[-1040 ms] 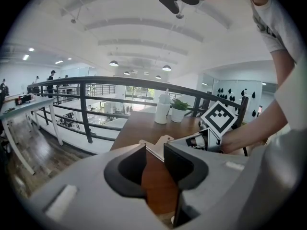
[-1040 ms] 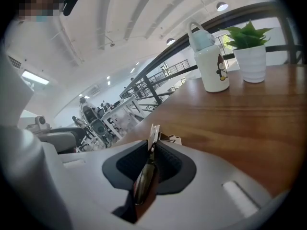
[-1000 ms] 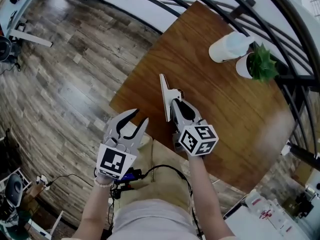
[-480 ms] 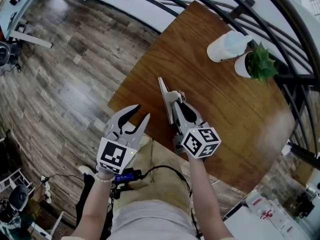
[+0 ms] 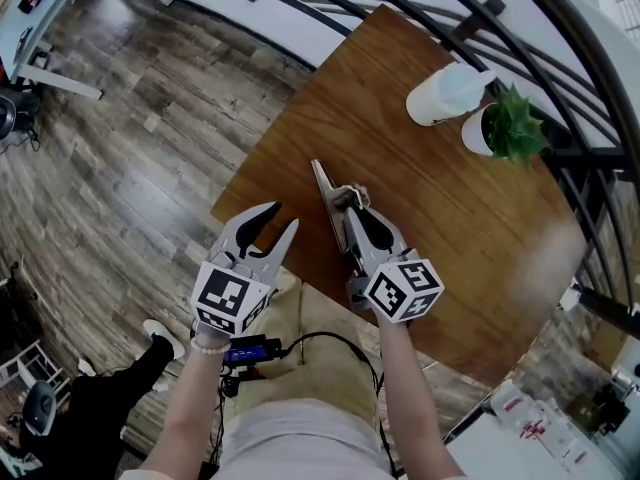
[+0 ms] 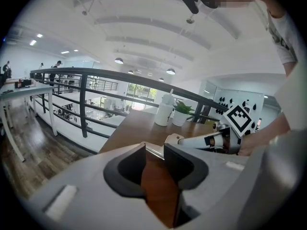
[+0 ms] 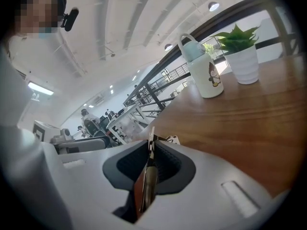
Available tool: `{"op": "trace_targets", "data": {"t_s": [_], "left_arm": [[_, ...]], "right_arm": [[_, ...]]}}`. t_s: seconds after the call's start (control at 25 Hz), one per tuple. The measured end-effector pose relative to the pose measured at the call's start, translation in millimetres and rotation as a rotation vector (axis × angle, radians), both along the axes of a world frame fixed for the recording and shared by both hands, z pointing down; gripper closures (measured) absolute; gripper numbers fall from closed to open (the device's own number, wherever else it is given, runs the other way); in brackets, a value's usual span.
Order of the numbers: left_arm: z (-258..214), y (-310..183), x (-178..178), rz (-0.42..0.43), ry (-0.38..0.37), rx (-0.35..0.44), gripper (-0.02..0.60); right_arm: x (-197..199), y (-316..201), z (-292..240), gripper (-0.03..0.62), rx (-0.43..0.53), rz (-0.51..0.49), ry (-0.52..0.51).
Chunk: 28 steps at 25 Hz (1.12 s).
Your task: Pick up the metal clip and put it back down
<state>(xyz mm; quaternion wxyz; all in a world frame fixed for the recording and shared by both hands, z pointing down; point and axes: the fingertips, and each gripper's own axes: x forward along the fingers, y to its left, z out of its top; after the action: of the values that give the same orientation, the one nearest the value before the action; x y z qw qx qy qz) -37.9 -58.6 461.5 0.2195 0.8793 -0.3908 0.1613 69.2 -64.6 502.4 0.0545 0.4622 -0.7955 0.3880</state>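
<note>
Right fingers (image 7: 169, 166) around metal clip (image 7: 149, 178)

bottle (image 5: 447, 93) left of potted plant (image 5: 505, 128) at table (image 5: 460, 243) far edge | metal clip (image 5: 324, 190) over near edge, in right hand-held gripper (image 5: 350, 204)

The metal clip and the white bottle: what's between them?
Nothing: the head view shows only bare brown wooden table between the silver metal clip and the white bottle.
</note>
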Motion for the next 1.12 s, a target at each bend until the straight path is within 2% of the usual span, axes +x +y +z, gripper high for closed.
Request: {"op": "trace_targets", "data": {"t_s": [0.16, 0.4, 0.68, 0.8, 1.12], "left_arm": [[3.7, -3.7, 7.1, 0.012, 0.013, -0.010, 0.466], [7.8, -12.8, 15.0, -0.022, 0.153, -0.089, 0.460], [16.9, -25.1, 19.6, -0.067, 0.253, -0.151, 0.449], [16.1, -26.8, 22.2, -0.090, 0.328, -0.176, 0.431], [8.3, -31.4, 19.7, -0.140, 0.523, -0.217, 0.430]], "right_arm": [[2.9, 3.5, -7.0, 0.531, 0.016, -0.003, -0.011], [4.3, 9.1, -21.9, 0.533, 0.047, -0.014, -0.049], [2.5, 10.9, -38.5, 0.533, 0.092, -0.043, -0.086], [1.5, 14.0, -47.5, 0.533, 0.115, -0.056, -0.106], [-7.4, 20.8, -62.4, 0.533, 0.151, -0.094, -0.148]]}}
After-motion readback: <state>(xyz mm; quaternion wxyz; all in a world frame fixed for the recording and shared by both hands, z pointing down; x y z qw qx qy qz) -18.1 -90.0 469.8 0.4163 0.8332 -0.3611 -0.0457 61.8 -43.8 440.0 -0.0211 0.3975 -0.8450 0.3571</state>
